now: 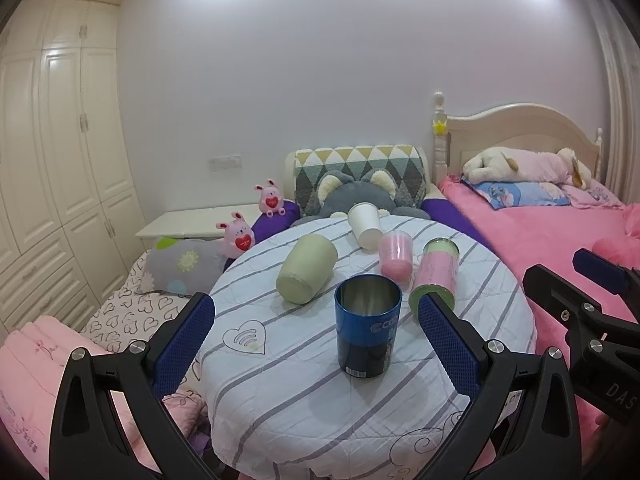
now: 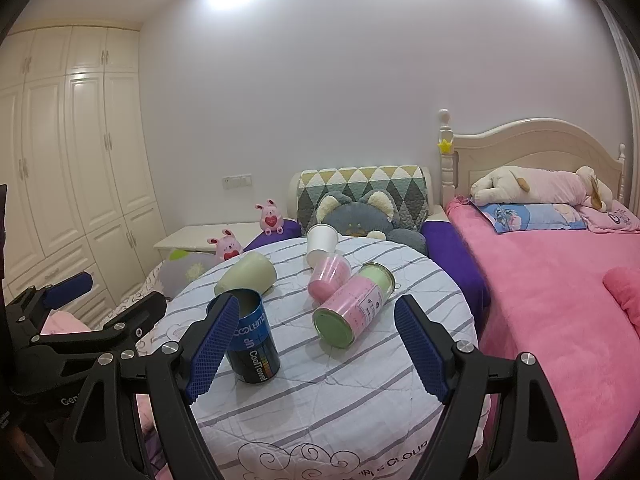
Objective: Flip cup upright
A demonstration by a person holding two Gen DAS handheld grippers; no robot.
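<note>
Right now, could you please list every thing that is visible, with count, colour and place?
blue tin cup: 1, blue, upright, front of table
green cup: 1, pale green, lying, table left
white paper cup: 1, white, lying, table back
pink cup: 1, pink, lying, table middle
pink-green can: 1, lying, table right
round table: 1, striped white cloth
pink bunny toys: 2, left behind table
grey plush: 1, behind table
bed: 1, pink, right
wardrobe: 1, cream, left
left gripper: jaws open
right gripper: jaws open
</note>
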